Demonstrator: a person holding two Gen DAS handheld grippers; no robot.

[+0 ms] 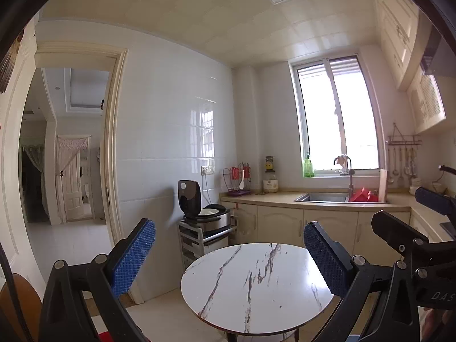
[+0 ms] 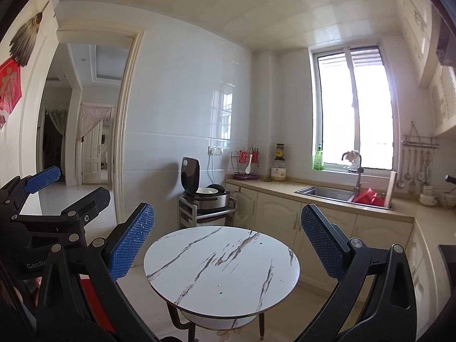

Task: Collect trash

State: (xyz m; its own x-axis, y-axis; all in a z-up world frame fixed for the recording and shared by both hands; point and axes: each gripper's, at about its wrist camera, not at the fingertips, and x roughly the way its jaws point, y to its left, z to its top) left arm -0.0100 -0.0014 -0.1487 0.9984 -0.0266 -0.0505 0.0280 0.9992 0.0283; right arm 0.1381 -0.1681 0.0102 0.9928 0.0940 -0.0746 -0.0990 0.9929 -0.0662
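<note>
Both grippers, the left gripper (image 1: 229, 253) and the right gripper (image 2: 228, 239), are wide open and hold nothing, above the round marble table (image 2: 199, 282).

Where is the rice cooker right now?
In both views the rice cooker, lid up, sits on a metal cart behind the round table, left of the counter.
</note>
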